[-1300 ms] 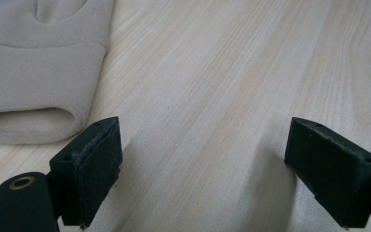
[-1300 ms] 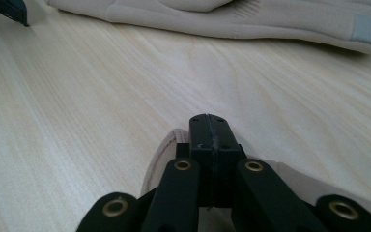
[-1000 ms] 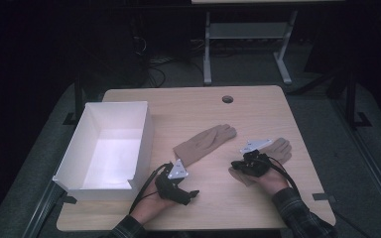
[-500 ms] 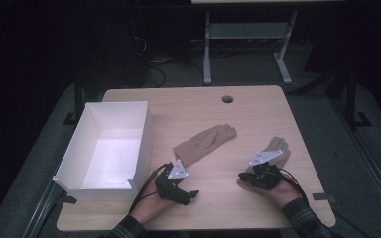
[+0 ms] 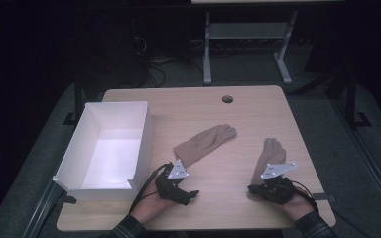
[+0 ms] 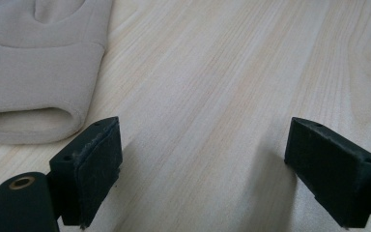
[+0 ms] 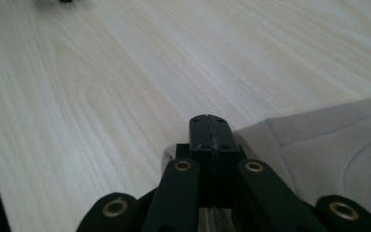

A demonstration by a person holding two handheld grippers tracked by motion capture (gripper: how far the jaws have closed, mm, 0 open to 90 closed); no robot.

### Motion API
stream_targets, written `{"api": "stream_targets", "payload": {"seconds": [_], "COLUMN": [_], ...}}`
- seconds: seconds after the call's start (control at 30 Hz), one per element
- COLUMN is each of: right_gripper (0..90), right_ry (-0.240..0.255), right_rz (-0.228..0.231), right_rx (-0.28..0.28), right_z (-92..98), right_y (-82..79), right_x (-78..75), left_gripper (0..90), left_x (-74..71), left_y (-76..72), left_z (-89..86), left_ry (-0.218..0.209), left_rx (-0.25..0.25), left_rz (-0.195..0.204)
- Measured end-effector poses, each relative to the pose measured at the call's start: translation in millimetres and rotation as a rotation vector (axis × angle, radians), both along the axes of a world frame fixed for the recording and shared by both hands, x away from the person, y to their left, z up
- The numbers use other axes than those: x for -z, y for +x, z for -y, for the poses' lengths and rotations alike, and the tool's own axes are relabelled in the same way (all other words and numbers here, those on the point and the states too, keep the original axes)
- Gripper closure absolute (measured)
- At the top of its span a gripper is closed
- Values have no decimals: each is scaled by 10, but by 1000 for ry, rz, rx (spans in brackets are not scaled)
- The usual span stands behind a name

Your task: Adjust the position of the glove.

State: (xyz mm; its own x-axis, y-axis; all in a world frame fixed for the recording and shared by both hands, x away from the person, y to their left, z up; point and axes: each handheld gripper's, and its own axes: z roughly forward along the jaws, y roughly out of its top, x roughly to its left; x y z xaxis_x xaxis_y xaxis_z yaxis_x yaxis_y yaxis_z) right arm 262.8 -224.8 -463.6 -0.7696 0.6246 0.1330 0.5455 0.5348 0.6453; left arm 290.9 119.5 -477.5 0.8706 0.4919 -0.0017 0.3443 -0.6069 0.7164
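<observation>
Two tan gloves are laid flat on the wooden table (image 5: 278, 104). The left glove (image 5: 204, 144) is placed near the middle, cuff toward the near side. The right glove (image 5: 268, 154) is placed further right, its cuff just at the right gripper (image 5: 254, 189).

The white box (image 5: 144, 124) at the left is seen open and empty. Neither glove has been put in it, so the work is judged to be at an early stage, if the box is meant for the gloves.

The left gripper (image 6: 203, 169) is held with its jaws wide apart over bare wood. Nothing is between them, and the left glove's cuff (image 6: 29, 121) lies just beyond the jaw on the left.

The right gripper's jaws are pressed fully together. In the right gripper view the glove's edge (image 7: 328, 145) is seen just beside the closed tips. Whether any cloth is pinched cannot be told.

Left to do, by this reading: both gloves picked up and carried over to the box.
</observation>
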Motion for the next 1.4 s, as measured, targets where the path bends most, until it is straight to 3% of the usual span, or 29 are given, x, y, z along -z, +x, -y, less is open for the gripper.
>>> {"api": "stream_targets", "payload": {"seconds": [0.17,0.33,0.4,0.57,0.6,0.7,1.0,1.2,1.4], "right_gripper": [898,898,898,898,898,898,898,898,899], "right_ry": [1,35,46,61,70,58,22,20,-35], "right_rz": [9,39,58,94,102,113,122,106,76], "right_rx": [-3,41,93,152,191,234,288,318,319], "right_z": [-1,92,195,332,376,424,462,506,469], "right_y": [16,86,169,313,381,482,690,804,860], "right_x": [-29,-116,-162,-206,-228,-236,-165,-88,32], "left_gripper": [125,126,125,125,125,125,125,126,125], "left_x": [-1,0,7,4,3,4,4,3,4], "left_y": [-3,-1,-6,-1,3,-1,0,1,2], "left_z": [-1,3,18,13,12,14,16,18,18], "left_ry": [0,-1,-15,-7,-5,-8,-8,-7,-8], "left_rx": [0,4,-7,0,3,0,0,1,1], "left_rz": [-1,0,-3,1,5,0,-1,-2,-1]}}
